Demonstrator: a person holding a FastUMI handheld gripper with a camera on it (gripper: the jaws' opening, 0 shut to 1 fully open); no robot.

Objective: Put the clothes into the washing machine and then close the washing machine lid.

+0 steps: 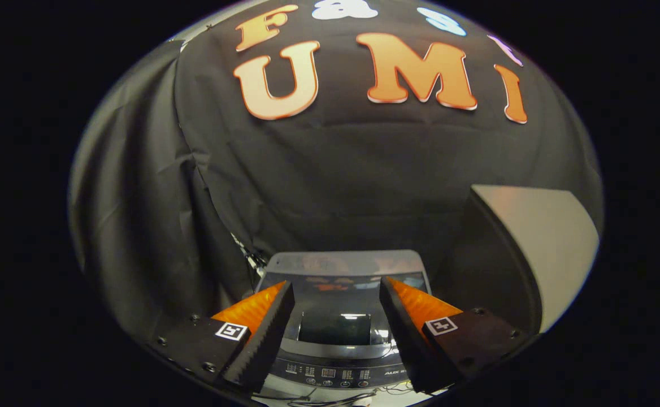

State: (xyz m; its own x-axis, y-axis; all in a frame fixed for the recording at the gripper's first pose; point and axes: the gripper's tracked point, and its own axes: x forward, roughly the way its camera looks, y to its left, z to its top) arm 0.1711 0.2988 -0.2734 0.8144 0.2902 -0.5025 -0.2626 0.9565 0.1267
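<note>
A top-loading washing machine [341, 265] stands below and just ahead of my fingers, against the black cloth wall. Its dark glass lid [338, 316] lies flat and closed, reflecting the booth. The control panel [330, 373] with small displays and buttons runs along the near edge, between the fingers. My gripper [335, 294] hovers above the machine, open, with nothing between its fingers. No clothes are visible.
A pale table or board [539, 237] stands to the right of the machine, its top higher than the lid. Thin cables [330, 398] lie in front of the machine, and more wiring [253, 257] hangs at its back left corner.
</note>
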